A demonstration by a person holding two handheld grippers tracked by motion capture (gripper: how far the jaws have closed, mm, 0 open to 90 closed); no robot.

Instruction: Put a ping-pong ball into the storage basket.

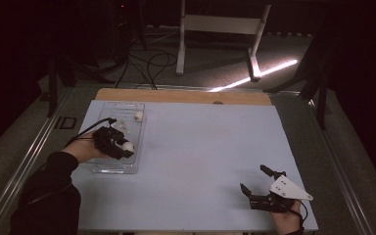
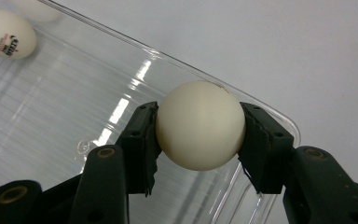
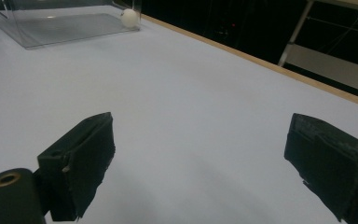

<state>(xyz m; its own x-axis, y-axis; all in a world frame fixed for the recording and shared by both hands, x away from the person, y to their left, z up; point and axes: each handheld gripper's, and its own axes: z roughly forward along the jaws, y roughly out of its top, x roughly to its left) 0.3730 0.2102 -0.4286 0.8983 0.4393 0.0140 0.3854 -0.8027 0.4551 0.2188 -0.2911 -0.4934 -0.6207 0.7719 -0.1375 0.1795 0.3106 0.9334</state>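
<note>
Left tool (image 1: 122,146) sits at about 9 o'clock on the surface (image 1: 200,156), over the clear plastic tray (image 1: 103,166), held by the person's left hand (image 1: 84,149) in a dark sleeve (image 1: 49,191). Its jaws are clamped on a white ball (image 1: 127,145). The left gripper view confirms this: both black pads (image 2: 142,144) press on opposite sides of the ball (image 2: 199,125), which hangs just above the tray (image 2: 51,107) floor, close to the tray's rim nearest the open surface. A faint red mark shows at the top of the held ball.

A second white ball (image 1: 138,116) lies in the tray's far corner, at roughly 11 o'clock on the surface and well apart from the held one. It has red and black print in the left gripper view (image 2: 7,33). In the right gripper view it shows at the tray's end wall (image 3: 129,17).

The tray's long axis runs from near to far along the left side of the surface. The pale blue surface has a wooden strip (image 1: 186,95) along its far edge.

Right tool (image 1: 260,182) is at about 5 o'clock, near the front right corner, held by the right hand (image 1: 288,218), with a grey three-cornered plate (image 1: 289,188) on top. Its jaws stand wide apart with nothing between them. In the right gripper view the tool (image 3: 200,154) has only bare surface (image 3: 191,107) between the two pads (image 3: 81,158), and it points toward the tray (image 3: 65,25), well apart from it.

Cables (image 1: 147,63) and a white frame (image 1: 220,29) are on the dark floor beyond the surface.
</note>
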